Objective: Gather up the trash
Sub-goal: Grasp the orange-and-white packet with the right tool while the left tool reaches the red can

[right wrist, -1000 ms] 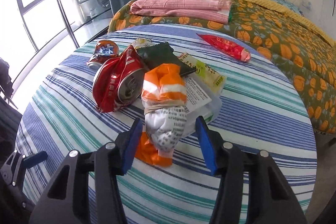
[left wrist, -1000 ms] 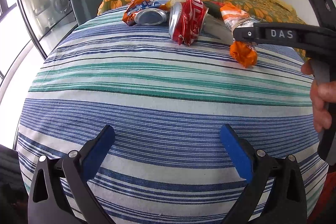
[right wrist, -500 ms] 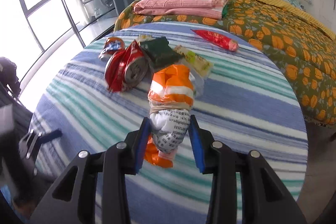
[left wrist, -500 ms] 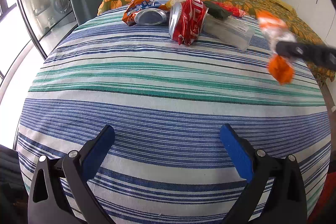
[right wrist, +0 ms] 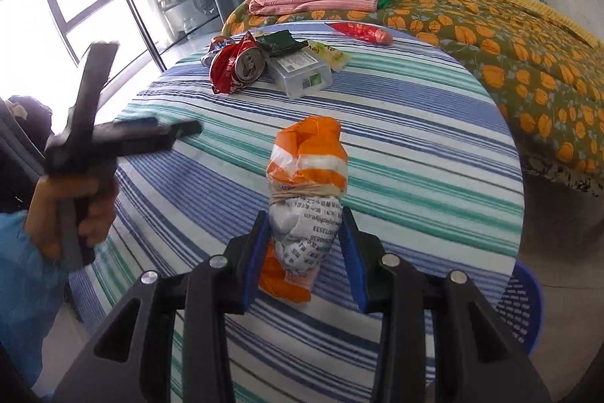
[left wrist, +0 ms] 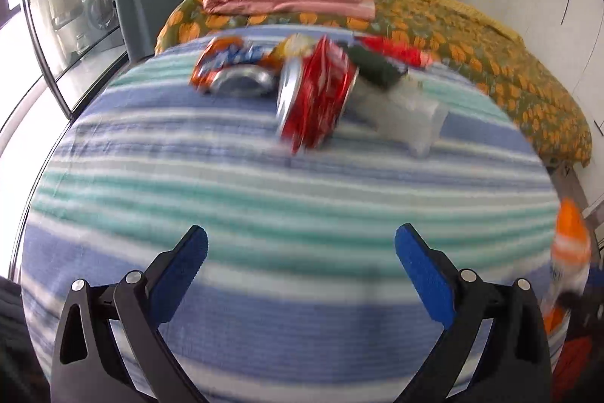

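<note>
The orange-and-white wrapper bundle is being clamped by the right gripper; it should be carried over the blue basket before release, while the left gripper is being held wide.

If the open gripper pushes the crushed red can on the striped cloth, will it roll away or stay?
The crushed red can looks dented and flattened, so it would probably slide or wobble, not roll freely. It seems empty, so likely light and easily shoved. It lies close against the clear plastic box, which a push may also nudge.
</note>
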Demonstrator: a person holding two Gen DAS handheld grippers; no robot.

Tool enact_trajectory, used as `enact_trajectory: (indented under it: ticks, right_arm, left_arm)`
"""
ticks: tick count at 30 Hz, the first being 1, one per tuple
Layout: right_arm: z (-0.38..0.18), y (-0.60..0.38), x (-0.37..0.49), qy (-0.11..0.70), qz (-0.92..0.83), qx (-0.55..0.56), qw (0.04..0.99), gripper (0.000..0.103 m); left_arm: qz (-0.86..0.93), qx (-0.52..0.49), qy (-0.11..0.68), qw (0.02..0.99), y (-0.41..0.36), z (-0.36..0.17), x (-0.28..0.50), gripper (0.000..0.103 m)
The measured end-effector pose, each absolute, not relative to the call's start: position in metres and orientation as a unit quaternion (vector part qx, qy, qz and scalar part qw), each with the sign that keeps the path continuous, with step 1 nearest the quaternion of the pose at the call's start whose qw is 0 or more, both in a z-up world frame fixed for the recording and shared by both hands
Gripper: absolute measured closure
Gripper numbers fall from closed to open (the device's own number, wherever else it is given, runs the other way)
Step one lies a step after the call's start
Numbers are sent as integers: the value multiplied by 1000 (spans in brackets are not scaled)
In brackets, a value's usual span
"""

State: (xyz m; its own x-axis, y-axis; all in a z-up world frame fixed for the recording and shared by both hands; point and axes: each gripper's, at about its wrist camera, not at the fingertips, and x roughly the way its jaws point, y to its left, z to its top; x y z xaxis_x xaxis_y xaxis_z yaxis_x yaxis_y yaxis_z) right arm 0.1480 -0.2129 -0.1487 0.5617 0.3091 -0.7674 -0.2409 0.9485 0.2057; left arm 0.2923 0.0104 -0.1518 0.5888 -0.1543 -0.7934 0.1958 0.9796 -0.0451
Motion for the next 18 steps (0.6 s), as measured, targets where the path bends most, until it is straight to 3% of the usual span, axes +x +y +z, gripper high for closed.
enact_trajectory:
  ticks: [3, 9, 15, 18]
  right_arm:
    - [-148, -216, 144, 439, 159, 44, 883, 66]
    - [-149, -230, 135, 435, 153, 51, 886, 66]
    - [-152, -239, 130, 436, 149, 58, 886, 66]
    - [-150, -241, 126, 434, 148, 62, 887, 66]
  left_arm:
    - [-90, 23, 435, 896, -1, -145, 323, 5]
    - [-78, 28, 434, 897, -13, -145, 360, 20]
    - [-74, 58, 423, 901, -25, -145, 369, 21]
    - [-74, 64, 425, 900, -26, -147, 374, 53]
